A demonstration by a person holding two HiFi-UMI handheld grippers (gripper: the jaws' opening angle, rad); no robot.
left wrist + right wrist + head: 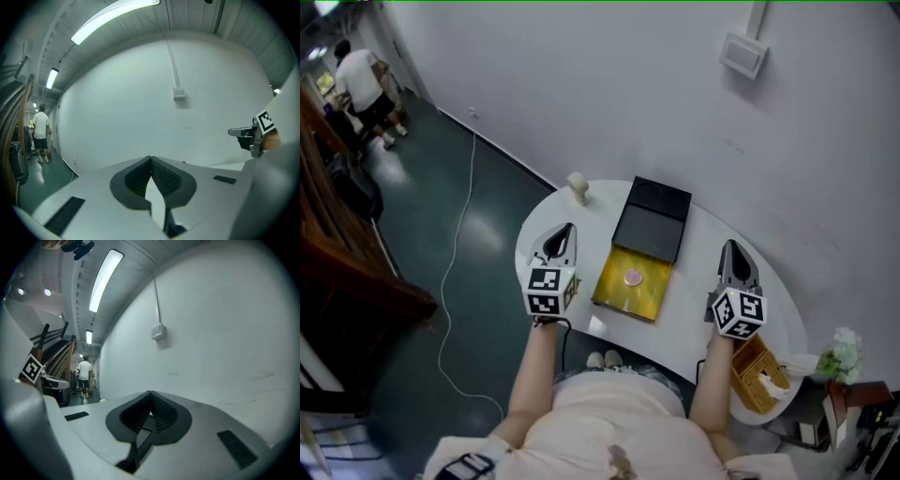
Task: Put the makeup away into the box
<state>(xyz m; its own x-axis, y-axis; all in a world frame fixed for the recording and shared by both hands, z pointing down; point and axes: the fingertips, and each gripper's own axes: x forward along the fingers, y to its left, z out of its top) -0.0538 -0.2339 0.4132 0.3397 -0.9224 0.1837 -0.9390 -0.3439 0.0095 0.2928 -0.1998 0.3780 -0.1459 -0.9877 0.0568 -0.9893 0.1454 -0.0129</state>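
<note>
Left gripper (568,229) is held above the left side of the white table (698,281), jaws pressed together, nothing seen between them in the left gripper view. Right gripper (728,246) is held above the table's right side, jaws likewise pressed together and empty. The open box (630,292) is placed between the two grippers, its black lid (654,223) folded back toward the wall and the gold inside exposed. One small round pink makeup piece (633,277) is seen lying in the gold tray. A small beige item (577,187), type not told, is stood on the table just left of the lid. Only square black-and-white marker patterns are printed on the cubes (548,291); no brand text can be read on the box. A wicker basket (757,373) is set by the table's right edge.
</note>
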